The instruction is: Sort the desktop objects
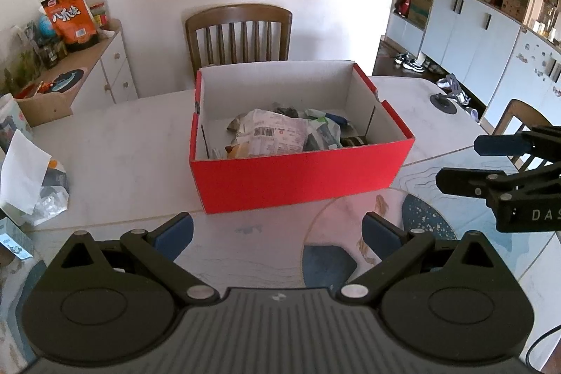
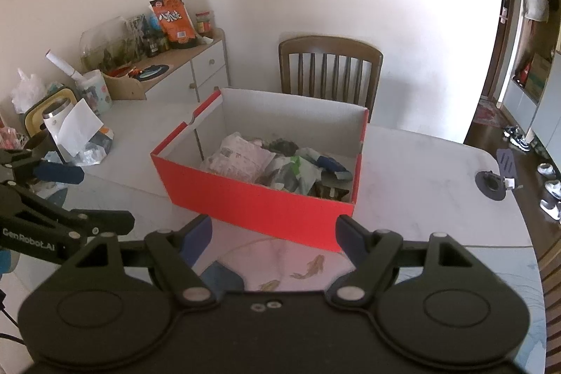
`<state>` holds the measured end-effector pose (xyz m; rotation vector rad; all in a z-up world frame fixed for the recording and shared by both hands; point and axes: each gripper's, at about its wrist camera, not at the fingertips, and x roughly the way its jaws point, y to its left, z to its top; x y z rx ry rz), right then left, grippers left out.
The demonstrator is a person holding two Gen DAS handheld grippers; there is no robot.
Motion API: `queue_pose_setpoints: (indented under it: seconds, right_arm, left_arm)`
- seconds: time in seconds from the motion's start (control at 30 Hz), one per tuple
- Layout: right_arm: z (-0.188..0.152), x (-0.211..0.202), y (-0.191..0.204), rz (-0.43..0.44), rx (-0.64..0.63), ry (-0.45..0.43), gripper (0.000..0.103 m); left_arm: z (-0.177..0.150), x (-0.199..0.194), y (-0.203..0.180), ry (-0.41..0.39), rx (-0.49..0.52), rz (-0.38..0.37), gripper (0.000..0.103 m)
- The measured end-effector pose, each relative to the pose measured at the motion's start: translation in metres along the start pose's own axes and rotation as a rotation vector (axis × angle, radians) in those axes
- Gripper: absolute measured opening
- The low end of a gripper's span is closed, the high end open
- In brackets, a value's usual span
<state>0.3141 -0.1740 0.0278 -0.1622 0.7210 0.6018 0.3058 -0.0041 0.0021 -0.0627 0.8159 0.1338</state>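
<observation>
An open red cardboard box with a white inside (image 1: 301, 170) sits in the middle of the pale marble-look dining table (image 1: 115, 146), as I see it through both wrist cameras. Inside it lie the sorted desktop things: a crumpled white plastic packet with a barcode (image 1: 277, 132) to the left, a green-and-white crumpled wrapper (image 1: 324, 130) just beside it, and a dark blue object (image 2: 333, 163) toward the right end; what lies under them I cannot make out.

My left gripper (image 1: 277, 230) hovers over the near edge of the table with its blue-padded fingers (image 1: 175, 232) spread wide and nothing between them. My right gripper (image 2: 273, 235) hangs just short of the box's near red wall, its jaws likewise wide apart and empty; in the left view it shows from the side at the right edge of the frame (image 1: 459, 163).

Beneath both grippers lies a round placemat printed with goldfish and blue shapes (image 2: 305, 269). A wooden slat-back chair (image 1: 240, 35) stands behind the box, against the white wall. Off to the left, well apart from the box, a loose sheet of white paper (image 1: 21, 170) leans on a heap of clear plastic bags (image 1: 52, 198). A large orange snack bag (image 1: 70, 18) stands on the white sideboard (image 1: 112, 72).
</observation>
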Motion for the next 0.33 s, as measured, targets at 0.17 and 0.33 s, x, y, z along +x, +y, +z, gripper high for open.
queue_pose_setpoints:
  seconds: [0.17,0.33]
  right_arm:
    - [-0.0042,-0.0005,-0.0020,-0.002,0.003,0.008,0.078]
    - [-0.0078,0.0006,-0.0090,-0.005,0.018,0.015,0.078]
  left_arm:
    - [-0.0002,0.0029,-0.0025,0.004,0.002,0.006,0.103]
    - [0.0007,0.0069,-0.0050,0.012,0.001,0.009,0.103]
